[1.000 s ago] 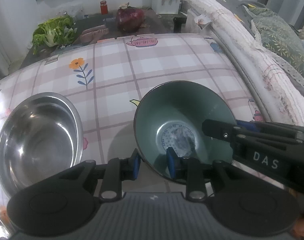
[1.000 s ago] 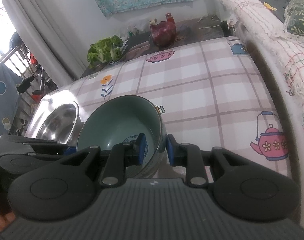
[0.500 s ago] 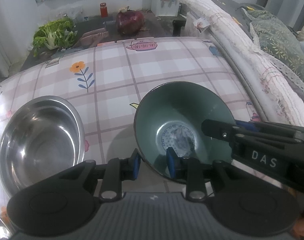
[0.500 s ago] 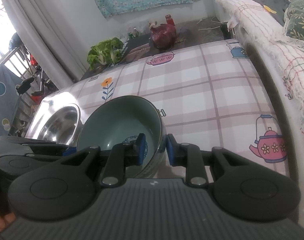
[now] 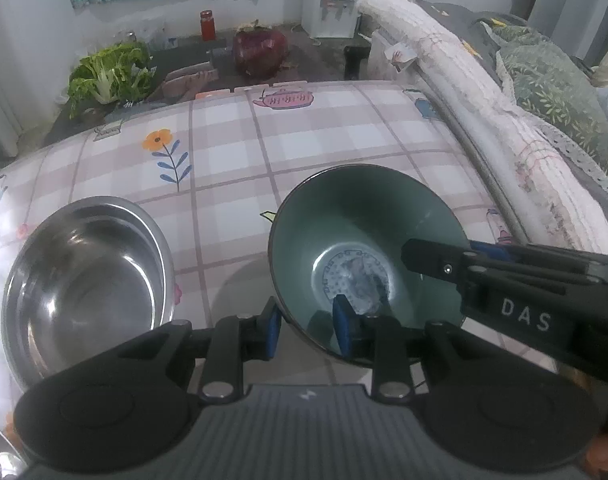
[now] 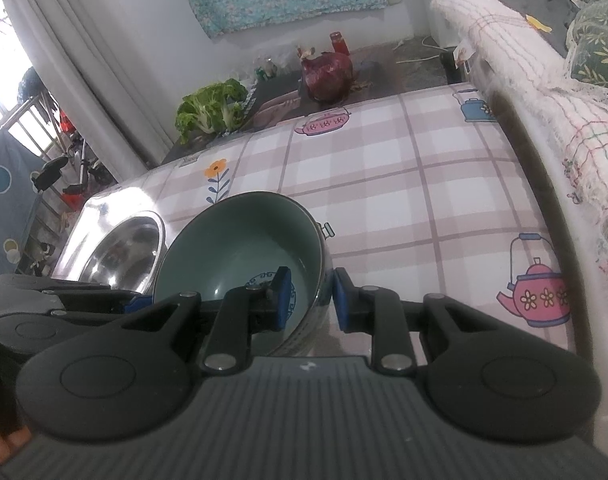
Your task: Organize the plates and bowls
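The green bowl (image 5: 364,236) sits tilted above the bench (image 5: 316,136), its pale inside with a blue round pattern at the bottom facing the cameras. Both grippers have it by the rim. The left gripper (image 5: 306,326) has its jaws closed narrow on the near edge of the bowl, one blue pad outside the wall and the other inside. The right gripper (image 6: 310,300) does likewise at the bowl's right edge (seen from its own camera), one pad inside against the glaze and one outside, the jaws narrow on the wall. In the left wrist view the right gripper comes in from the right as a black arm marked "DAS", reaching over the rim.

Just left of the green bowl lies a steel bowl (image 5: 88,280), empty and shiny, resting flat on the bench; the two are near but apart. The bench wears a checked cloth (image 6: 404,184) printed with a flower (image 5: 166,156) and pink teapots (image 6: 536,296).

Beyond the far edge, on the floor, are a head of leafy greens (image 5: 108,76), a dark red bag (image 5: 260,46) and a red jar (image 5: 206,24). Along the right runs a rolled white blanket (image 5: 464,92), beside a leaf-patterned green cushion (image 5: 552,92).
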